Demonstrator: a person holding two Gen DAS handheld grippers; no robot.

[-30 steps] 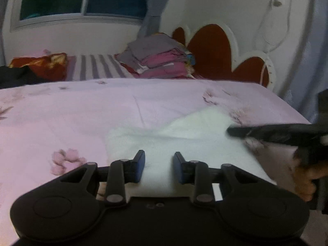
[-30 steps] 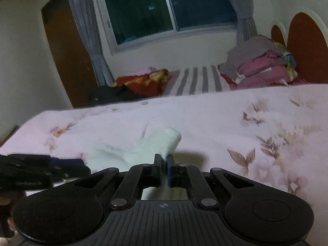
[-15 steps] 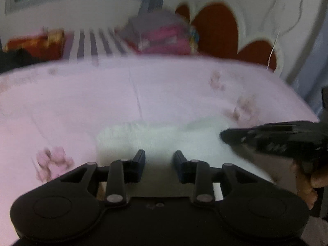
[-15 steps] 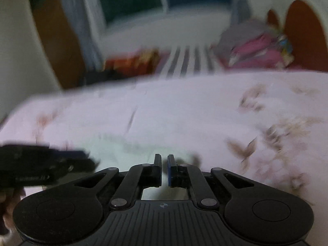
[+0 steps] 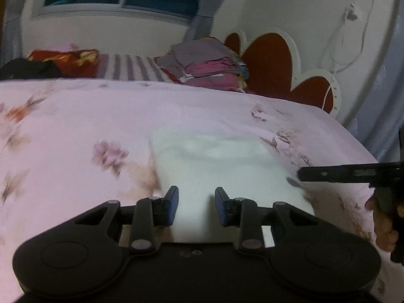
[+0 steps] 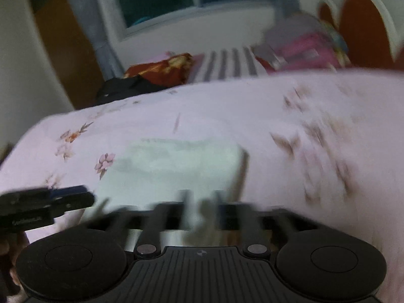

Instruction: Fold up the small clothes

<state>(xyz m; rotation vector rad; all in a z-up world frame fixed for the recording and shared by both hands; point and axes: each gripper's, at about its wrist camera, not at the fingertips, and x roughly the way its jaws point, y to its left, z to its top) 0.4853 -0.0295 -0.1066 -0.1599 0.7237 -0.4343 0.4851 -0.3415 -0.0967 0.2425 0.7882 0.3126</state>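
White cloth (image 5: 227,166) lies flat on the bed (image 5: 75,126), folded into a rough rectangle, near edge of pink flowered sheet. Left claw (image 5: 196,205) hovers over cloth's near edge, jaws part open w/ nothing between them, not gripping. Right claw (image 6: 200,208) blurred, jaws have just been opening; they look spread, cloth under them but not pinched. Stack of folded clothes (image 5: 207,63) sits far back by the headboard (image 5: 272,63), well apart from the cloth.
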